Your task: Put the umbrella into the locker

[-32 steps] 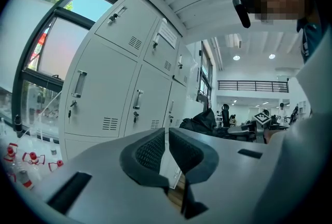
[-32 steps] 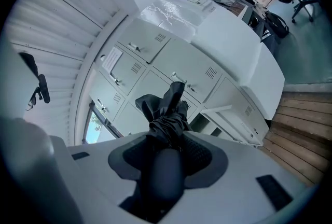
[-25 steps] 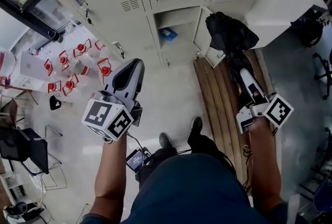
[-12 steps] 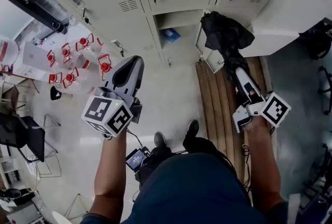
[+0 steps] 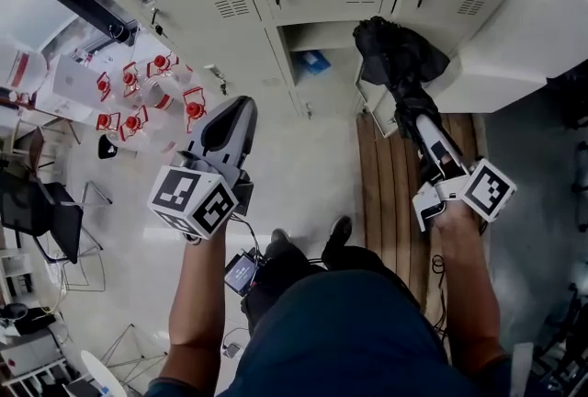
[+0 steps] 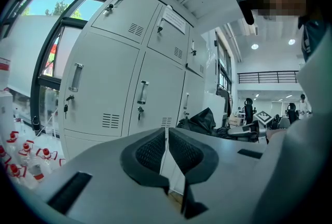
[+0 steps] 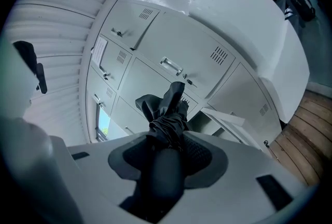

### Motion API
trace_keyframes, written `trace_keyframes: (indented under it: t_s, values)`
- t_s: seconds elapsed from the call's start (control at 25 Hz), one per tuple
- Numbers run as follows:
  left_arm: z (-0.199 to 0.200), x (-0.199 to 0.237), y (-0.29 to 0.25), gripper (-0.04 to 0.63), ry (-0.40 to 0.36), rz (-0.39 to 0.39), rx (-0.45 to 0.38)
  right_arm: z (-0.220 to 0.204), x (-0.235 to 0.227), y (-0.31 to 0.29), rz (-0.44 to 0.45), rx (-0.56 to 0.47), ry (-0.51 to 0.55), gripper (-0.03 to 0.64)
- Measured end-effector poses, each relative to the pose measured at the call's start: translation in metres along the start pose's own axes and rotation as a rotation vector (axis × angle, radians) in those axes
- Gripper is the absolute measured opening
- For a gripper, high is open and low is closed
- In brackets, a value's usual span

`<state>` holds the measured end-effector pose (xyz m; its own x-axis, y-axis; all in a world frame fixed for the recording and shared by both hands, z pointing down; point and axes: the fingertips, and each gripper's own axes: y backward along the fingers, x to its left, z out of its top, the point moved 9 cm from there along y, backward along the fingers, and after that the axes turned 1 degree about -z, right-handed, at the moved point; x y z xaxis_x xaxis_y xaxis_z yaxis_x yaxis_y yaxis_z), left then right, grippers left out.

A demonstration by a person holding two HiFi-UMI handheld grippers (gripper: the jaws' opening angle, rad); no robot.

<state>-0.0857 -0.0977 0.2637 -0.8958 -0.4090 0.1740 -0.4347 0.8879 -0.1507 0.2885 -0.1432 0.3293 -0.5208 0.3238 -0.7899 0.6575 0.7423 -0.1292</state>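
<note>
My right gripper is shut on the handle of a folded black umbrella, which points level toward the lockers. In the right gripper view the umbrella sticks out from between the pads, its loose canopy bunched at the far end. The open locker sits low in the grey bank just left of the umbrella's tip, its door swung out to the right, and a blue object lies inside. My left gripper hangs left of the locker, jaws shut and empty, as the left gripper view also shows.
A wooden bench runs under my right arm toward the lockers. A large white box stands at the right. Bottles with red caps crowd the floor at the left beside a window. The person's feet stand on the pale floor.
Both grippers and the umbrella have moved closer to the locker bank; the umbrella's tip now lies nearer the open compartment. Both grips are unchanged.
</note>
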Motion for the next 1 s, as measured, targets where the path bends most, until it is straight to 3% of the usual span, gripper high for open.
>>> trace_keyframes:
  t_s: [0.28,0.64,1.0]
  values:
    - [-0.007,0.005,-0.011,0.037,0.005,0.001,0.015,0.001,-0.009,-0.012,0.001,0.007,0.005,0.181]
    - [-0.009,0.034,-0.043,0.038,0.018,-0.065,0.038,-0.002,-0.012,-0.028,-0.083,-0.024,-0.028,0.181]
    - [-0.009,0.062,-0.068,0.038,0.016,-0.106,0.066,-0.014,-0.019,-0.061,-0.088,-0.015,-0.034,0.181]
